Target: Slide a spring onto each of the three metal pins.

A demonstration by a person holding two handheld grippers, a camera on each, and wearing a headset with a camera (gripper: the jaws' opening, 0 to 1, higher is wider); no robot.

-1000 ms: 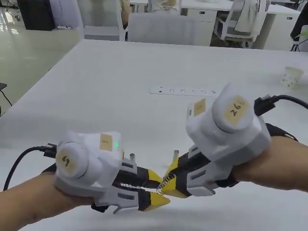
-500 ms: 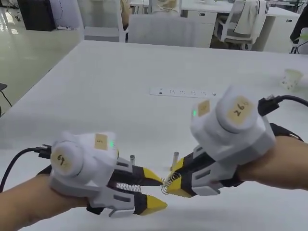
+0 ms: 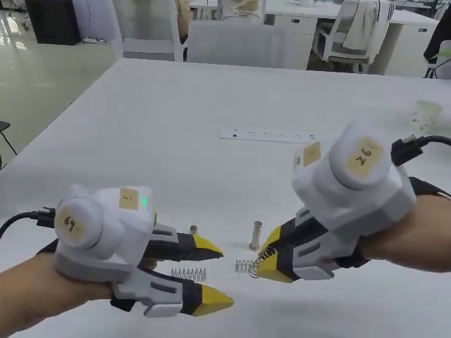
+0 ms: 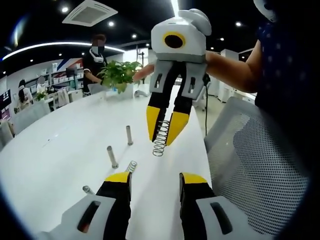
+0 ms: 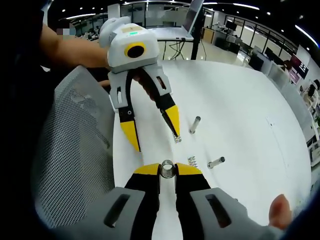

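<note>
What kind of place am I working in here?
Probably an open-plan office or lab: a long white table with a power strip, a mesh office chair, a potted plant and ceiling spotlights overhead.

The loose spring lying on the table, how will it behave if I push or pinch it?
The loose spring lies on its side, a thin wire coil, so it probably rolls at a nudge. Its open coils likely squash under a hard pinch.

Two white claws with yellow tips, pointed right at each other.
Left claw (image 3: 220, 274) is gaping wide, right claw (image 3: 265, 260) pinched tight on a thin silver coil spring (image 3: 244, 265), both forearms (image 3: 416, 236) angled inward.
</note>
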